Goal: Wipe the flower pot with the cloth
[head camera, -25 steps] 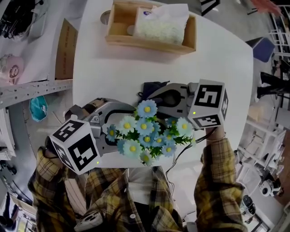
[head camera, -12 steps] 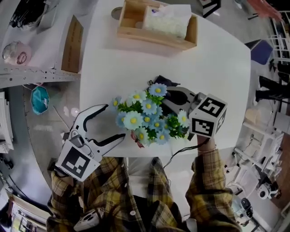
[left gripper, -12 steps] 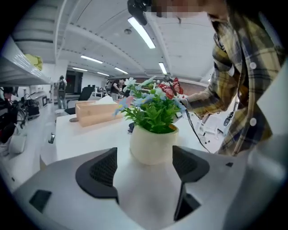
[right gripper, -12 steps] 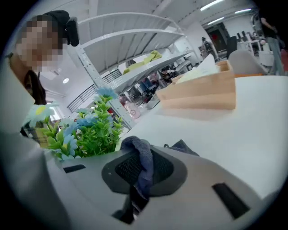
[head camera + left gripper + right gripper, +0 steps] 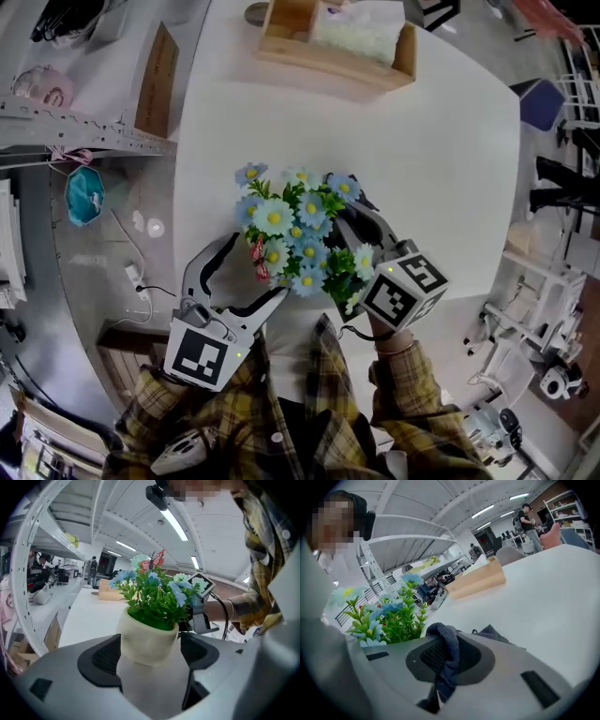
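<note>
While the head view looks steeply down on the white table (image 5: 450, 169), a bunch of blue and white flowers (image 5: 292, 234) stands near the table's near edge, covering whatever holds it. The left gripper (image 5: 255, 267) reaches in from the lower left with its 2 jaws spread wide, their tips at the flowers' left side. The right gripper (image 5: 361, 220) comes in from the lower right, just beside the flowers, with its marker cube (image 5: 403, 295) toward the person. A wooden box (image 5: 281, 52) sits well apart at the far edge.

In the left gripper view, the cream flower pot (image 5: 147, 641) stands upright on the table between the 2 dark pads (image 5: 105, 656). The jaws are wide apart, and whether either pad touches the pot's wall cannot be told. Green leaves and flowers rise from the pot, and the right gripper shows behind it, just to the right.

In the right gripper view, the jaws are closed on a dark blue cloth (image 5: 449, 656), which bunches up over the pad and trails down between them. More of the cloth lies on the table just beyond the jaws. The flowers fill the left side, near the gripper.
</note>
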Demonstrator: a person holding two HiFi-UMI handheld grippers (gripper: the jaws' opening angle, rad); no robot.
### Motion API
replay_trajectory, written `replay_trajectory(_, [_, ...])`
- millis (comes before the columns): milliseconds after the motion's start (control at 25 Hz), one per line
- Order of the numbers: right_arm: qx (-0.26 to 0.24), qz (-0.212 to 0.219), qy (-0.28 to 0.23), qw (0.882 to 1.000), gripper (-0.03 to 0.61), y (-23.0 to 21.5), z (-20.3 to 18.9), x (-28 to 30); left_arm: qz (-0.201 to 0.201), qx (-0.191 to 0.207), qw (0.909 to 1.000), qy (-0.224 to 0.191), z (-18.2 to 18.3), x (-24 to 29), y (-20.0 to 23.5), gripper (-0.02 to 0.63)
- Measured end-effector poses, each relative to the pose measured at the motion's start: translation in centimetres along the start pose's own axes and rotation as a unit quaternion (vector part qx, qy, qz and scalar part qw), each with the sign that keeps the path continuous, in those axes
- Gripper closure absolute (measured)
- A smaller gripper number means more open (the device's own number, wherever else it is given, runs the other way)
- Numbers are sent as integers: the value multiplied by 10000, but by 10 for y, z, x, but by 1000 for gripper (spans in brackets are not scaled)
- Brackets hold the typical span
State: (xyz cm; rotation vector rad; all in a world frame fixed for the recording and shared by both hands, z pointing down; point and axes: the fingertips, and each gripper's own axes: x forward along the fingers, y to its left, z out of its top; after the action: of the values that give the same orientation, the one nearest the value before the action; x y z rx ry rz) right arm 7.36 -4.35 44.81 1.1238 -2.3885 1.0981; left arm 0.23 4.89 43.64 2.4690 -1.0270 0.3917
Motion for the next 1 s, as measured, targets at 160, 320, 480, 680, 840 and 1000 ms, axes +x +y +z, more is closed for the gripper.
replay_trajectory(160, [75, -62, -70, 9999, 561, 4, -8, -7, 78, 106, 9999, -107, 2, 4, -4, 230])
replay_trajectory(320, [53, -122, -62, 9999, 561, 10, -10, -4, 34, 288, 9995, -78, 2, 2, 2, 231])
replay_trajectory(480, [-63, -6, -43, 10000, 561, 14, -11, 2, -82, 460, 9989, -49, 1, 0, 8, 232])
replay_trajectory(680, [-317, 590, 308, 9973, 561, 11, -12, -4, -414, 671, 9966, 247, 2, 4, 4, 232])
replay_trajectory(840, [-648, 924, 668, 9914, 561, 9, -6, 4, -844, 836, 9919, 446, -3, 8, 5, 232])
replay_trajectory(1000, [-971, 1146, 972, 9839, 561, 3, 6, 10, -1293, 1115, 9831, 660, -1, 14, 3, 232])
